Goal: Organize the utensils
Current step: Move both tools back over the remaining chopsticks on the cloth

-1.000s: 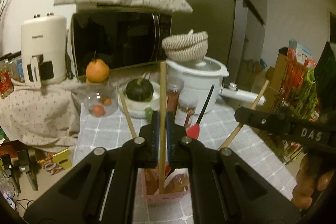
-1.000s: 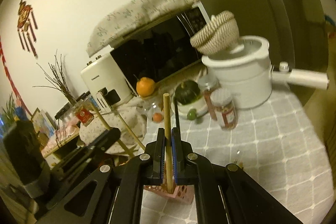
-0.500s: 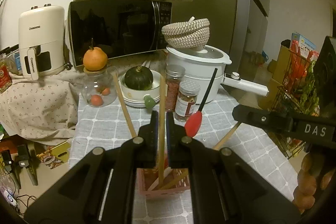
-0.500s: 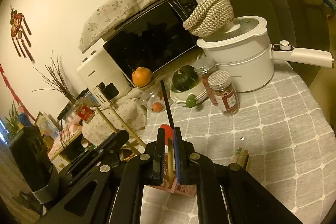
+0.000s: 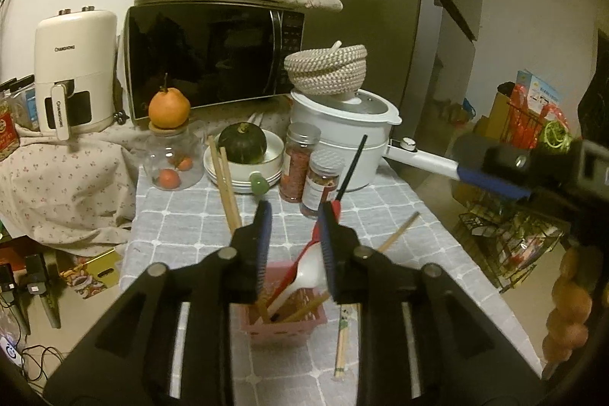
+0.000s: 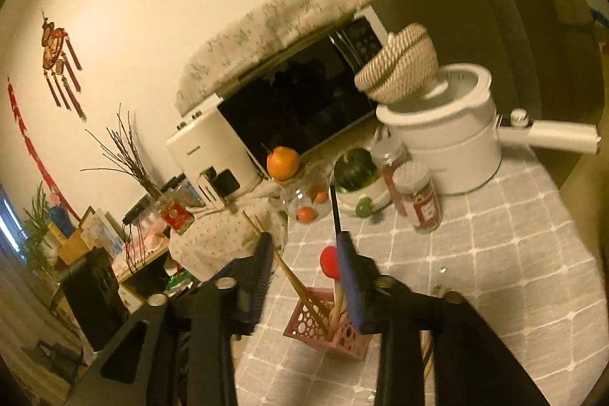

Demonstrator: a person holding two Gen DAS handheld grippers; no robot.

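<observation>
- Pink perforated holder [image 5: 283, 320] on the grey checked tablecloth [image 5: 182, 219], directly below both grippers, with its near wall towards the cameras.
- Packed with utensils, all handle-up: wooden chopsticks [image 5: 224, 181] leaning up and left of the holder; red spatula with a black handle [image 5: 350, 170] leaning up and right; white spoon [image 5: 304, 276] lying across the holder's mouth; one more wooden stick [image 5: 397, 233] slanting out low to the right.
- Same holder [image 6: 327, 326] in the right wrist view, chopsticks [image 6: 289, 273] slanting up-left out of it, red spatula [image 6: 330, 259] just above its rim.
- Left gripper [image 5: 293, 215]: jaws opening, partly apart, pads pressing on nothing; only the spoon and the spatula showing through the gap further off.
- Right gripper [image 6: 306, 250]: jaws opening, partly apart, gripping nothing; chopsticks crossing the gap behind the fingers, apart from the pads.
- Wrapped chopsticks [image 5: 342, 341] flat on the cloth just right of the holder, long axis running away from the camera.
- Beyond the holder: two spice jars [image 5: 304, 170], a green squash on stacked plates [image 5: 243, 149], a white pot [image 5: 342, 136], a microwave [image 5: 213, 56].
- Blurred right gripper [image 5: 533, 174] well right of the holder.
</observation>
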